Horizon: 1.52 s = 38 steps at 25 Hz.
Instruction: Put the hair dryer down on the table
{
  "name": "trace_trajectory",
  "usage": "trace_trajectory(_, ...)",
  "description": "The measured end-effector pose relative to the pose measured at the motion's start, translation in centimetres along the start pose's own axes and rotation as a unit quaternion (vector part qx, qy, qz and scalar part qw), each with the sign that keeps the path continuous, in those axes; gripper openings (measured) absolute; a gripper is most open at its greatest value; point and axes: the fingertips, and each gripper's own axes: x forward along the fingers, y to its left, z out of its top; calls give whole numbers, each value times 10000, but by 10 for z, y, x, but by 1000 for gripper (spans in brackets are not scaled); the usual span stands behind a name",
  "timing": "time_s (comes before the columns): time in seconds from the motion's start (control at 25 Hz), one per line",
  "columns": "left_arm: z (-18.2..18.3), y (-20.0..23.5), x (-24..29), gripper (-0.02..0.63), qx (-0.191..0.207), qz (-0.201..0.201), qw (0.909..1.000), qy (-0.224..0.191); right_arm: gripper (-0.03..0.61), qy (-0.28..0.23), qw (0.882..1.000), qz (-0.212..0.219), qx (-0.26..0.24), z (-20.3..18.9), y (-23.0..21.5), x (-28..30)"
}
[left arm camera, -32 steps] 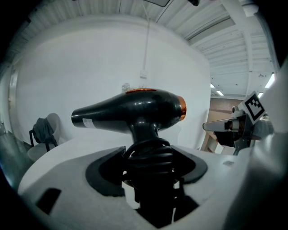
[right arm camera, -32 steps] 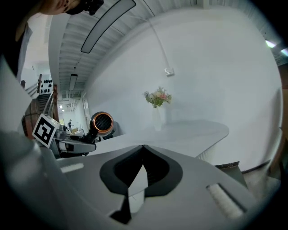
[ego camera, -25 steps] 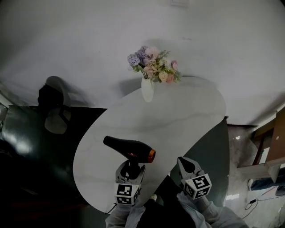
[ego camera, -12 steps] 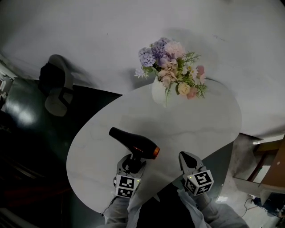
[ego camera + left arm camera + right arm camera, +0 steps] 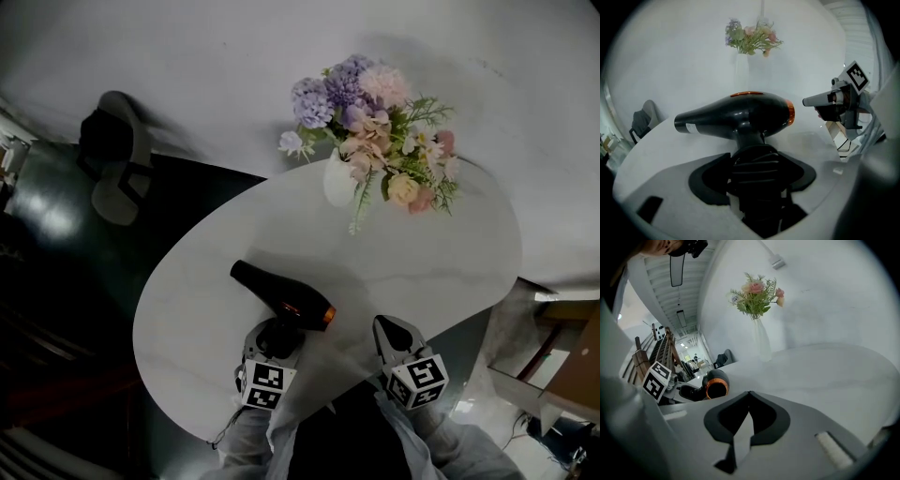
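Observation:
A black hair dryer (image 5: pixel 281 298) with an orange ring at its rear hangs over the white table (image 5: pixel 216 272), nozzle toward the far left. My left gripper (image 5: pixel 271 343) is shut on its ribbed handle (image 5: pixel 754 171), which fills the space between the jaws in the left gripper view, the barrel (image 5: pixel 736 118) lying crosswise above. My right gripper (image 5: pixel 390 336) is shut and empty, a little to the right at the table's near edge. In the right gripper view the hair dryer's orange-ringed end (image 5: pixel 715 388) shows at the left beside the left gripper (image 5: pixel 691 392).
A white vase of pink and purple flowers (image 5: pixel 370 122) stands at the table's far side. A dark chair (image 5: pixel 112 169) sits on the floor at the left. The table's near edge curves inward between my two grippers. Wooden furniture (image 5: pixel 572 375) is at the right.
The head view has moved closer to the table; flowers loom larger. Left gripper and hair dryer have shifted slightly left and farther over the tabletop. The grip is unchanged.

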Motion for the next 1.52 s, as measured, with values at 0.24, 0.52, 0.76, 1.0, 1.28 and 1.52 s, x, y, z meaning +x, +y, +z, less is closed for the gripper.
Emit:
trace_trajectory(0.24,1,0,4,307,-35,8,10000,29,11,80,9999,44,65,-12,-5,2)
trace_trajectory(0.52,13,9,-13,502,-369,90,9976,-578,11,23,10000,43,35,-13,-1,-8)
trace_trajectory(0.76,16,12,-53,497,-420,146,9944,-955,11,-296,9995,-76,-123,-6,24,-32)
trace_trajectory(1.0,24,-1,-115,434,-697,-46,9841,-1632,11,-710,9973,-130,-130,1,63,-73)
trace_trajectory(1.28,27,-8,-202,338,-813,-20,9650,-2492,11,-1160,9927,-163,-289,5,111,-116)
trace_trajectory(1.52,12,-25,-267,224,-778,-75,9543,-2886,11,-1586,9863,-218,-402,6,155,-153)
